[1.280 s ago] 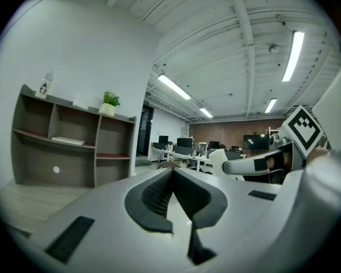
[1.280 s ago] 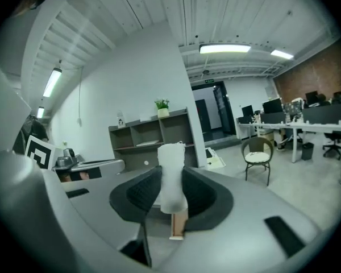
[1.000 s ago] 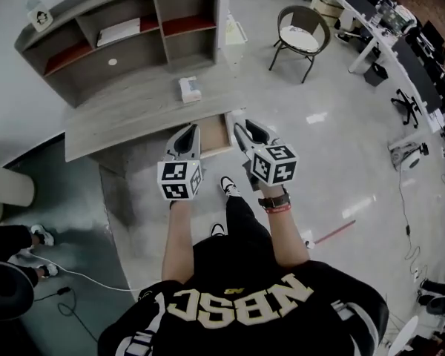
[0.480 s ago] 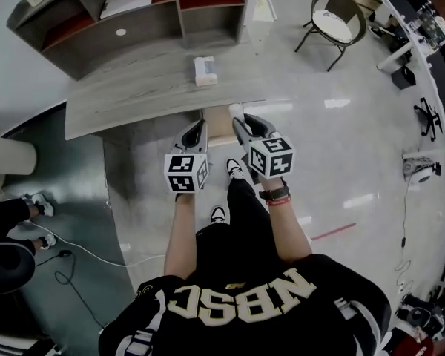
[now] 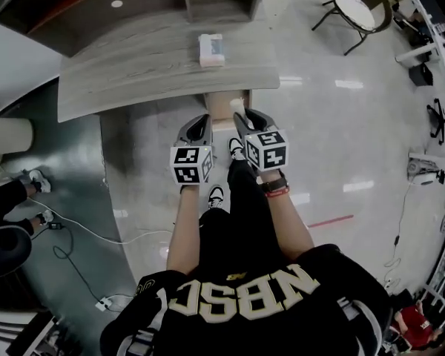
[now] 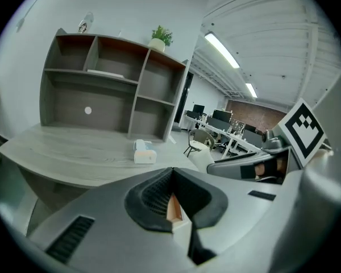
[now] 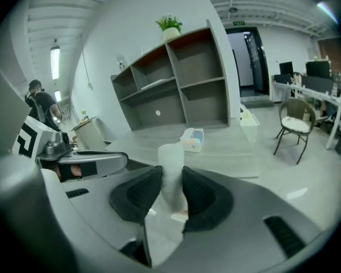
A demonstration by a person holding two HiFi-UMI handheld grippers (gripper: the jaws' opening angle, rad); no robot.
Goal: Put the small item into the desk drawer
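The small white item [image 7: 170, 172] stands upright between the pads of my right gripper [image 7: 171, 182], which is shut on it. In the head view the right gripper [image 5: 242, 119] hangs over the front of the open wooden drawer [image 5: 221, 104], which sticks out from under the grey desk [image 5: 133, 73]. My left gripper [image 5: 202, 121] is beside it on the left, at the drawer's left front corner. Its pads meet in the left gripper view, and the left gripper [image 6: 171, 178] holds nothing.
A tissue pack [image 5: 211, 49] lies on the desk. A grey shelf unit [image 6: 102, 90] stands behind the desk. A chair [image 5: 360, 6] is at the far right. Another person's feet [image 5: 33, 180] and a cable [image 5: 89, 232] are on the floor at left.
The desk and drawer have slid up in the head view. Both grippers stay side by side at the drawer's front. The right one still grips the white item.
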